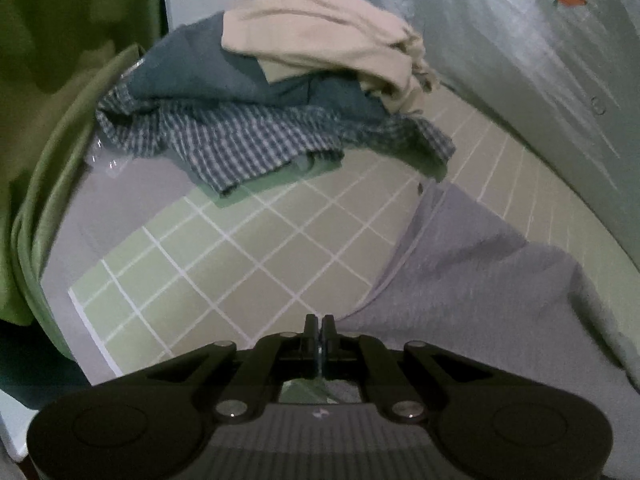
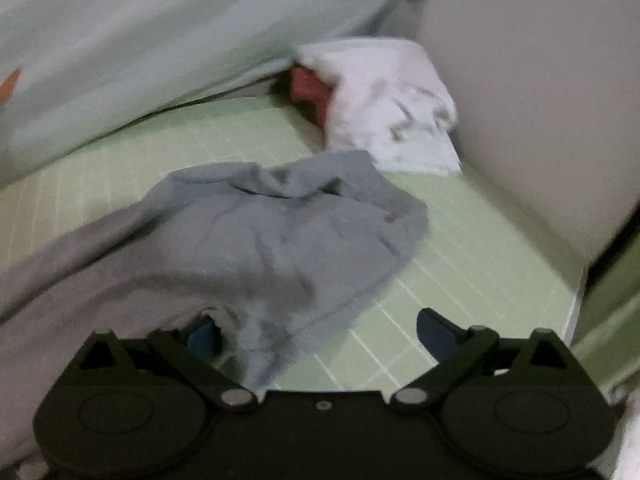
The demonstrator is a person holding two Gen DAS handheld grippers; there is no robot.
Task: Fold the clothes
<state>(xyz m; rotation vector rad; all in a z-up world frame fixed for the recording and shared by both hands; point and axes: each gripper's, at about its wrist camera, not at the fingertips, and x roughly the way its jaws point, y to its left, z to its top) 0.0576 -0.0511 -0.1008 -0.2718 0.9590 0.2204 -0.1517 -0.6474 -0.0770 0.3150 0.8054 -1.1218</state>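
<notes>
The left gripper [image 1: 319, 326] is seen with its fingers pressed together, almost no gap left between them. The edge of the grey garment [image 1: 472, 296] runs right up to the fingertips, and a thin bit of something is seen between them; whether the cloth is actually pinched there cannot be told. The garment is spread to the right of this gripper over the green gridded mat [image 1: 256, 256] that covers the tabletop.

The right gripper [image 2: 320, 334] is held wide open. Its left finger [image 2: 202, 336] is partly covered by a fold of the grey garment [image 2: 256, 240], which is draped over it; its right finger [image 2: 436, 332] is clear of the cloth, above bare mat [image 2: 480, 248]. Nothing is clamped.

Further out in the left view, a pile of clothes is seen at the far end of the mat: a checked cloth [image 1: 248, 140] at the bottom, a dark teal piece [image 1: 200, 68] over it, a beige garment [image 1: 332, 44] on top. A green fabric [image 1: 48, 120] hangs along the left edge, and a pale bedsheet [image 1: 540, 60] with a small orange print rises on the right.

In the right view, a white garment [image 2: 392, 108] lies beyond the grey one, near a plain wall [image 2: 540, 100], with something red [image 2: 308, 86] tucked beside it, too blurred to be identified.
</notes>
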